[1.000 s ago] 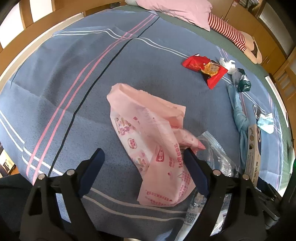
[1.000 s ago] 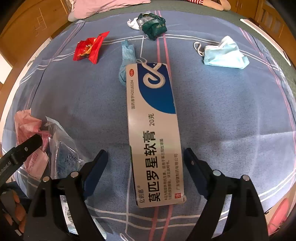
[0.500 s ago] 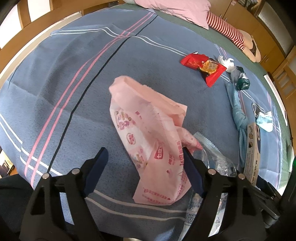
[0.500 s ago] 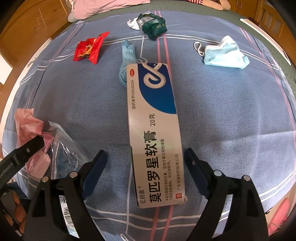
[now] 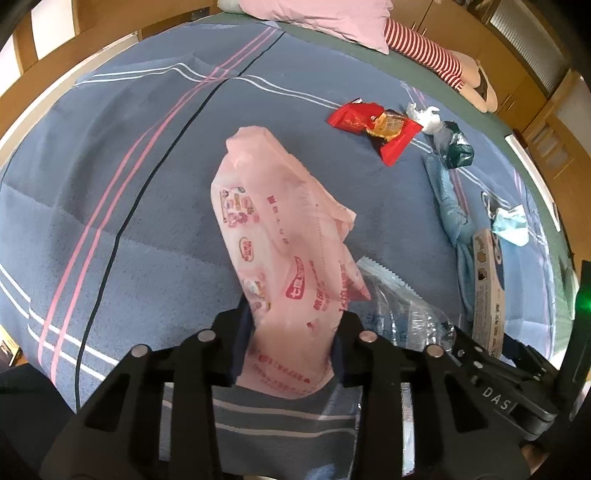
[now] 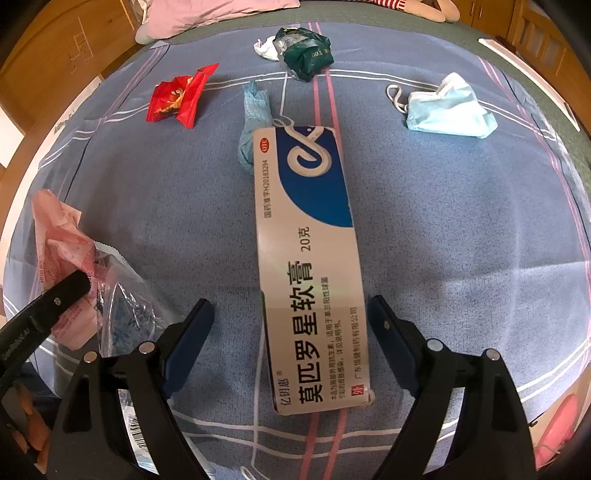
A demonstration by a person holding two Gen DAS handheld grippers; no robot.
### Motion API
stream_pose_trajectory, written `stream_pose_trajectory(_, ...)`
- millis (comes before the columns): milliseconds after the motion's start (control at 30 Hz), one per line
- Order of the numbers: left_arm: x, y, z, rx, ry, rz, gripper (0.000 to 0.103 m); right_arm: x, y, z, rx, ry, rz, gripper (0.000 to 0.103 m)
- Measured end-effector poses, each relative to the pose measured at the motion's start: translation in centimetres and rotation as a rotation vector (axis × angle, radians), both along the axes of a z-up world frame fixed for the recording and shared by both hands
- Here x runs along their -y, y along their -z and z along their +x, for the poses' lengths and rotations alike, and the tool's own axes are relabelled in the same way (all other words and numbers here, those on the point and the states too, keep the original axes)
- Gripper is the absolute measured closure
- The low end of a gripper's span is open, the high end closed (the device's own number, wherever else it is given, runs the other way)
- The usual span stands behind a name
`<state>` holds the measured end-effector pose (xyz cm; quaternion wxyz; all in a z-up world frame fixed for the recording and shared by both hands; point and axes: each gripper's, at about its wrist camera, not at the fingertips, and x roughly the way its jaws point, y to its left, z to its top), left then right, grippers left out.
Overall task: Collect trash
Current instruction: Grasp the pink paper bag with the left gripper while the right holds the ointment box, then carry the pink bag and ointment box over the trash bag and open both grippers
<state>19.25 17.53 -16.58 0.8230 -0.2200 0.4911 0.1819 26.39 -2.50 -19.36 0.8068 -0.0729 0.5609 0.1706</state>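
My left gripper [image 5: 290, 345] is shut on a crumpled pink printed wrapper [image 5: 273, 236], pinching its near end; the wrapper rises away from me over the blue bedspread [image 5: 110, 166]. The wrapper also shows at the left of the right wrist view [image 6: 61, 236]. My right gripper [image 6: 291, 332] is open, its fingers on either side of a white and blue ointment box [image 6: 308, 258] that lies flat on the bedspread. A clear plastic bag [image 5: 402, 314] lies beside the wrapper.
A red snack wrapper [image 6: 177, 98], a dark green crumpled packet [image 6: 306, 50], white tissue [image 6: 266, 48], a blue glove [image 6: 253, 122] and a blue face mask [image 6: 448, 109] lie farther off on the bed. A pink pillow [image 5: 325, 18] and wooden furniture [image 6: 55, 55] lie beyond.
My left gripper has closed on the near end of the pink wrapper, which now stands narrower and more upright. The right gripper and box have barely moved.
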Motion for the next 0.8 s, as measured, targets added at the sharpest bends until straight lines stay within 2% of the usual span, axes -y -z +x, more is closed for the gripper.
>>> stream_pose_trajectory(400,-0.4,-1.5,-0.7,0.076,-0.009,0.024,0.076,-0.5,-0.9,0.9,0.025,0.03,0.003,0.019)
stream_pose_trajectory(433,-0.4,-1.6,-0.7,0.079,-0.009,0.024,0.076,-0.8,-1.1,1.1,0.028,0.028,0.004,0.024)
stream_pose_trajectory(467,-0.4,-1.6,-0.7,0.082,-0.009,0.023,0.076,-0.9,-1.2,1.1,0.03,0.022,0.002,0.039)
stream_pose_trajectory(533,-0.5,-1.8,-0.8,0.089,-0.011,0.025,0.076,-1.3,-1.2,1.3,0.016,0.008,-0.002,0.062)
stream_pose_trajectory(800,-0.5,-2.2,-1.2,0.112,-0.009,0.022,0.076,-1.2,-2.0,0.7,0.032,-0.006,0.04,0.064)
